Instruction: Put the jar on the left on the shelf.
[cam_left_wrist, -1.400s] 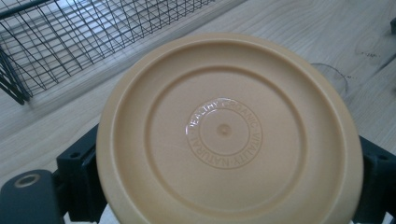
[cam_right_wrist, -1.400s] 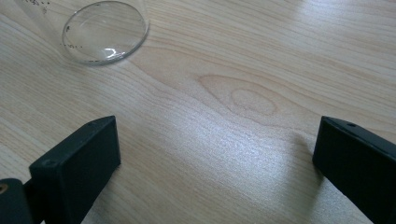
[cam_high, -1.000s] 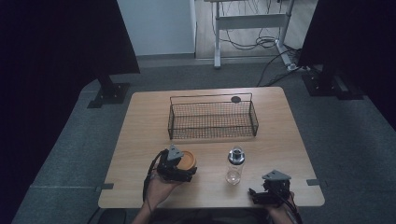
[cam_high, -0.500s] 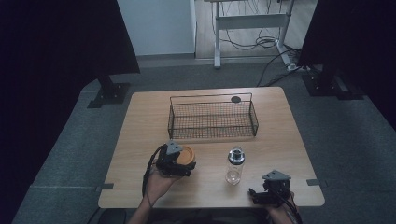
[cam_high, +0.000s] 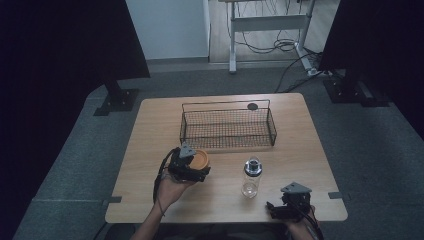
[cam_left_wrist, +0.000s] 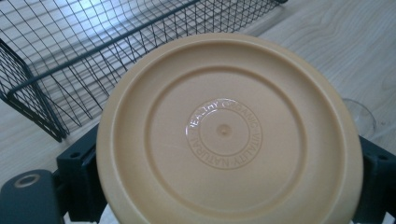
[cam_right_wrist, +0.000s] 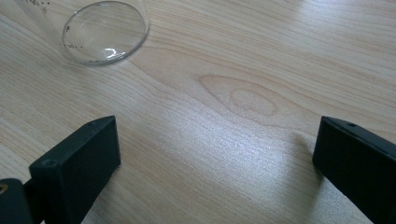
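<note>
1. A wooden worktop (cam_high: 150, 130) stands on grey carpet (cam_high: 75, 170).
2. A small dark round disc (cam_high: 252, 106) lies on the worktop near its far edge, just behind the basket.
3. A white-legged desk (cam_high: 265, 22) with tangled cables (cam_high: 272, 46) under it stands beyond.
4. Black stand bases (cam_high: 116, 97) flank the worktop's far corners.

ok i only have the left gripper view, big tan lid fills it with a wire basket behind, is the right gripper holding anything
Observer: No. The right gripper is open over bare table.
Operator: where is it on the table
Observer: Near the front right corner in the high view, right gripper apart from everything.
Operator: whats that glass edge at my right
Observer: A clear bottle with a dark cap, standing upright between the two grippers.
Operator: basket empty
Observer: The wire basket looks empty; a small dark disc lies on the table behind it.
</note>
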